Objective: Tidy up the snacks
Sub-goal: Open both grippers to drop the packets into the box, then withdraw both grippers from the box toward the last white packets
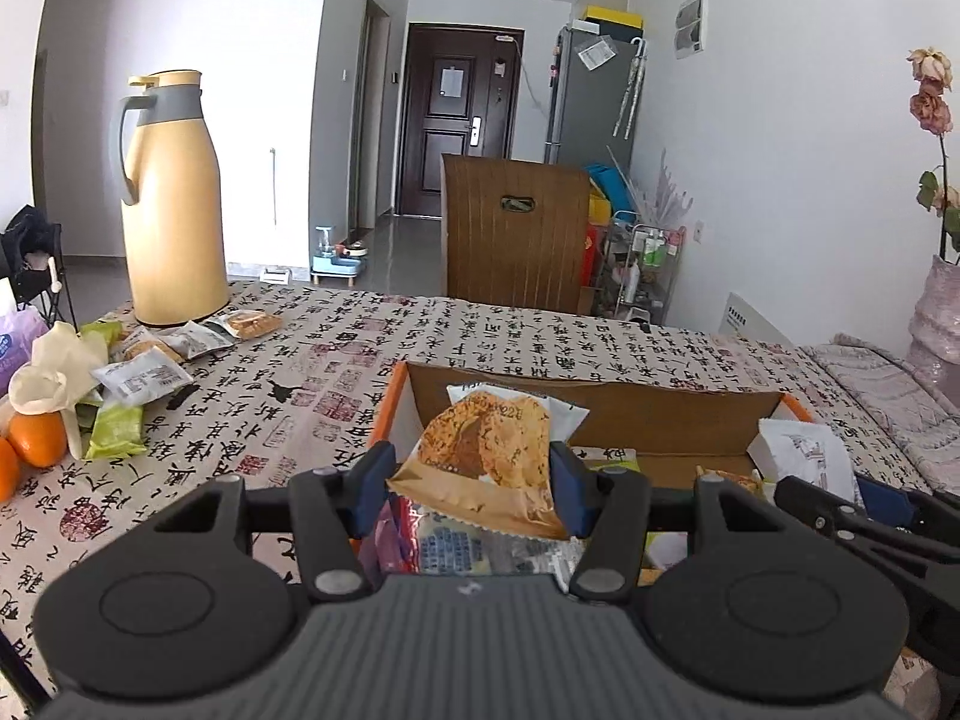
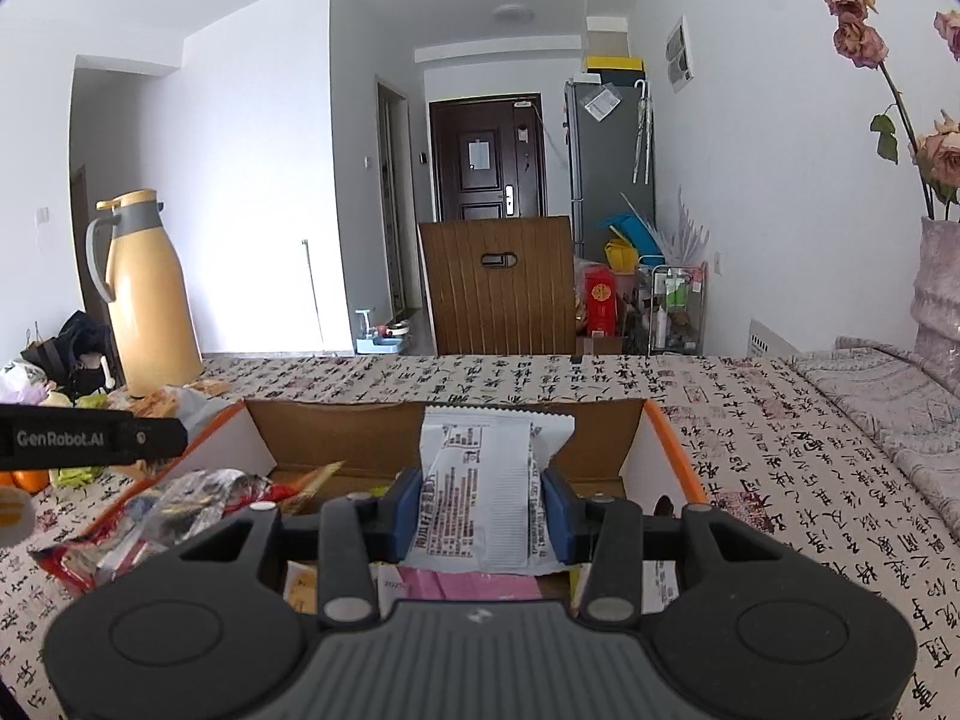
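- Left gripper (image 1: 471, 489): jaws part-open, clamped on a cookie packet (image 1: 486, 450), held above the cardboard box (image 1: 600, 405).
- Right gripper (image 2: 480, 507): jaws narrow, clamped on a white snack packet (image 2: 480, 498) over the same box.
- Beyond, left of both grippers: loose snack packets (image 1: 144, 378) lie beside a yellow thermos (image 1: 171, 204).
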Demonstrator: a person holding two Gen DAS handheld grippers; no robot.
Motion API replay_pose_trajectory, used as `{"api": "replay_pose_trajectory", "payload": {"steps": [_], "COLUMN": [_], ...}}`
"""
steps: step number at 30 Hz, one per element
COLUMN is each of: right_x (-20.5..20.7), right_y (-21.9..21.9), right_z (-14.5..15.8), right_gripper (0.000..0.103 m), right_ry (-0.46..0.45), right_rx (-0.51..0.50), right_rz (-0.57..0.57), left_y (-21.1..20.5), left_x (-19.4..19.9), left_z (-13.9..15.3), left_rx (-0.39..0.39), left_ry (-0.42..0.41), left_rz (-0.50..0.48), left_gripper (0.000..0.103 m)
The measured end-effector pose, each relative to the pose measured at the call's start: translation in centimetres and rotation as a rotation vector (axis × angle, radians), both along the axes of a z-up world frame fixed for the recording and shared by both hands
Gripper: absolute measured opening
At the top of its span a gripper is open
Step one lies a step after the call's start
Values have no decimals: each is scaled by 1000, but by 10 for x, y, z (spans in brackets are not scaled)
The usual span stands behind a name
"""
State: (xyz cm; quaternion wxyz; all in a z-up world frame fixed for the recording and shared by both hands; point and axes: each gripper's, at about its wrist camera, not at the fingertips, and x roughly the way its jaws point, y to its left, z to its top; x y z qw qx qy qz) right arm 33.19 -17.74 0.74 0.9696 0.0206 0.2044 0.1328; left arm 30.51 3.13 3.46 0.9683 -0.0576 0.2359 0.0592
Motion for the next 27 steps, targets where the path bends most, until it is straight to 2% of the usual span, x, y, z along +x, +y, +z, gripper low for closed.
{"api": "replay_pose_trajectory", "payload": {"steps": [5,8,9,10,12,14,15,17,27], "right_x": [0,0,-1,-1,-4,-6,-8,-10,-13], "right_y": [-2,-4,-5,-5,-6,-8,-9,-13,-15], "right_z": [0,1,1,1,2,4,5,7,9], "right_gripper": [43,44,47,55,68,87,91,102,103], "right_ry": [3,5,4,3,-10,-22,-29,-37,-33], "right_rx": [2,10,12,14,14,21,26,38,49], "right_rz": [-2,-7,-7,-11,-21,-30,-37,-46,-46], "left_y": [0,1,1,1,1,3,3,4,6], "left_x": [-2,-6,-7,-9,-12,-13,-14,-15,-20], "left_z": [1,3,4,5,7,8,8,10,14], "left_rx": [-6,-11,-10,-10,-12,-22,-26,-31,-52], "left_ry": [0,-14,-23,-31,-49,-56,-61,-68,-74], "left_rz": [18,24,27,31,38,37,47,52,46], "left_gripper": [57,66,74,84,90,99,103,103,103]}}
